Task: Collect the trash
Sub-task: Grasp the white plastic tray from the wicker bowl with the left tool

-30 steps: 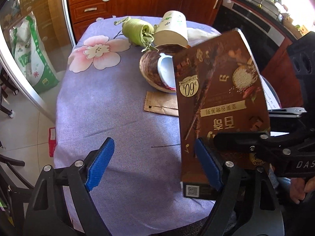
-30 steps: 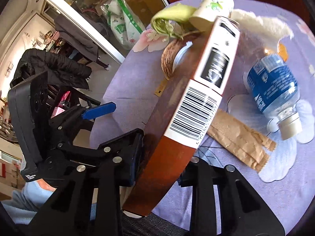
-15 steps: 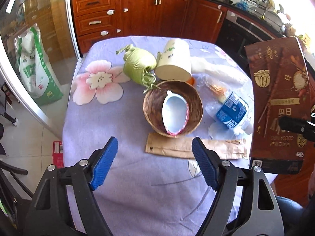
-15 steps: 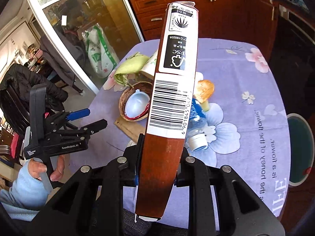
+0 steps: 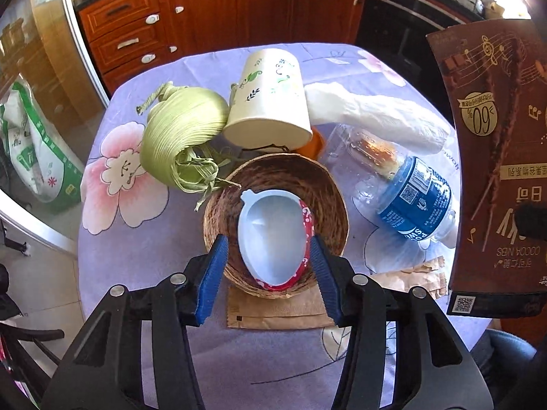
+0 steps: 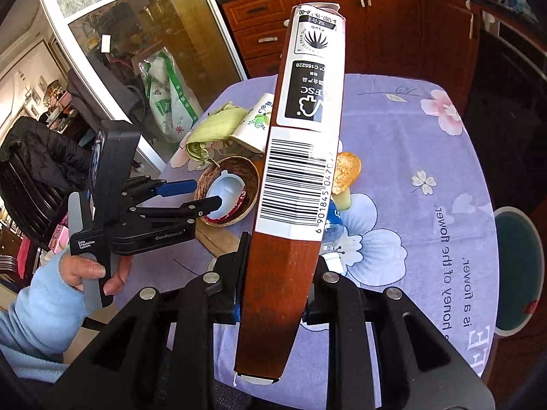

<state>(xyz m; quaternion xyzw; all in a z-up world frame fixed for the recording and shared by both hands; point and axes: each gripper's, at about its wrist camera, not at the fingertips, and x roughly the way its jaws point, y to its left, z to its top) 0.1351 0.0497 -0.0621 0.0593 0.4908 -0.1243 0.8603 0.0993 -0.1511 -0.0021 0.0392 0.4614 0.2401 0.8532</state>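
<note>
Since a second ago the left gripper (image 5: 268,266) has advanced; its jaws, apart, straddle the plastic cup (image 5: 271,234) in the basket (image 5: 321,184), long axis running away. Right gripper (image 6: 277,273) stays clamped on the chocolate box (image 6: 301,157).

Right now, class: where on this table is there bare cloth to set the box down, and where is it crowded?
Bare: tablecloth right of the bottle; near cloth left of the basket. Crowded: around corn husk, cup, paper bag.
</note>
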